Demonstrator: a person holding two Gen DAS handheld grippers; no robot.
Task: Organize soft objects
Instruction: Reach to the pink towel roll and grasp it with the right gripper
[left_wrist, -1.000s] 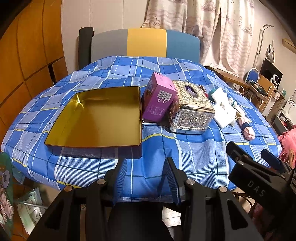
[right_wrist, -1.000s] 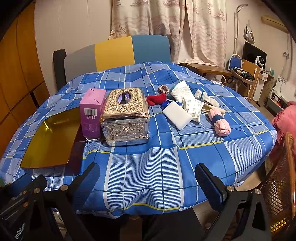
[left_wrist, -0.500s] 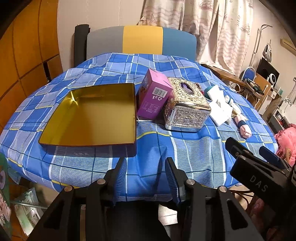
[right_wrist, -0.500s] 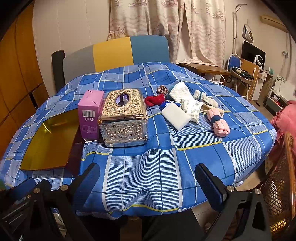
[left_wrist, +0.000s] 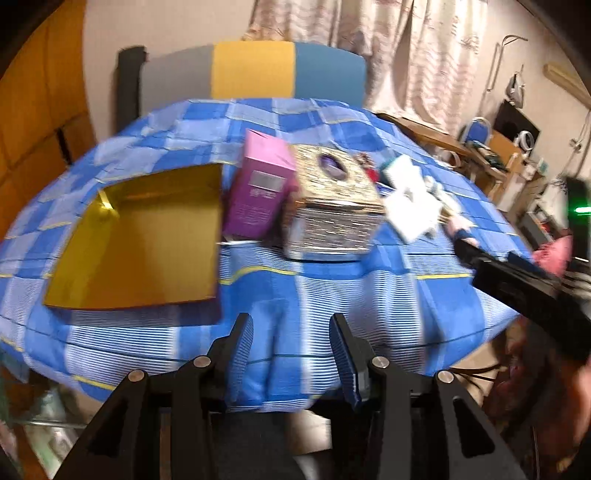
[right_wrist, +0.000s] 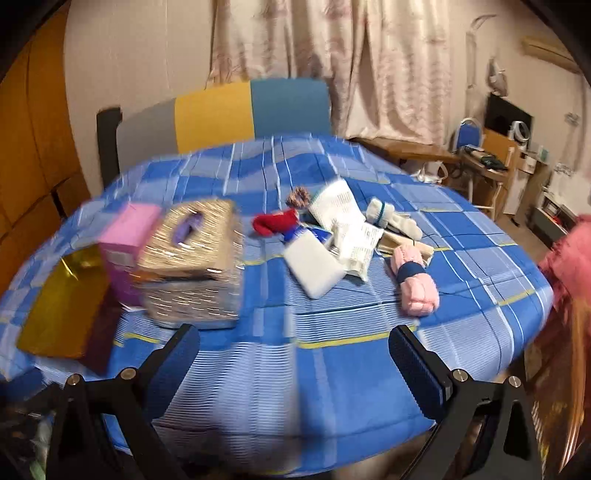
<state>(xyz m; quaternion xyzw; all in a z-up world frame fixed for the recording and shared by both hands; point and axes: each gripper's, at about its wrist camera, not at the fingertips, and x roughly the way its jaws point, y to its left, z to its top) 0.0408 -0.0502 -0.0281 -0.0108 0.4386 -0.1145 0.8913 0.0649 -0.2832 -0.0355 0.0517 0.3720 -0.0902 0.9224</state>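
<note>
A round table covered by a blue checked tablecloth (right_wrist: 332, 369) is carrying everything here, and both pictures are blurring somewhat. The left gripper (left_wrist: 291, 354) is hanging over the table's near edge with its jaws partly apart and nothing between them, only cloth showing in the gap. The right gripper (right_wrist: 293, 354) is hovering over the near edge too, its jaws standing wide apart and empty; in the left wrist view its black body is reaching in from the right edge of the table. The soft objects are lying in a loose heap toward the right side of the table, well apart from both grippers: a pink rolled cloth with a dark band (right_wrist: 415, 282) is sitting nearest the right edge, a white pad (right_wrist: 316, 267) is lying just left of it, a white packet with print (right_wrist: 356, 242) is resting partly on the pad, a white rolled sock with a teal stripe (right_wrist: 384, 214) is lying behind them, and a red knitted piece (right_wrist: 275, 223) with a brownish pompom (right_wrist: 298, 196) is lying toward the middle. An ornate metallic tissue box (right_wrist: 194, 266) is standing near the table's middle, a pink-purple carton (left_wrist: 258, 195) is standing upright just beside it on the left, and an open golden tin tray (left_wrist: 140, 240) is lying empty toward the left edge. A grey, yellow and blue chair back (left_wrist: 255, 70) is rising behind the far edge.
</note>
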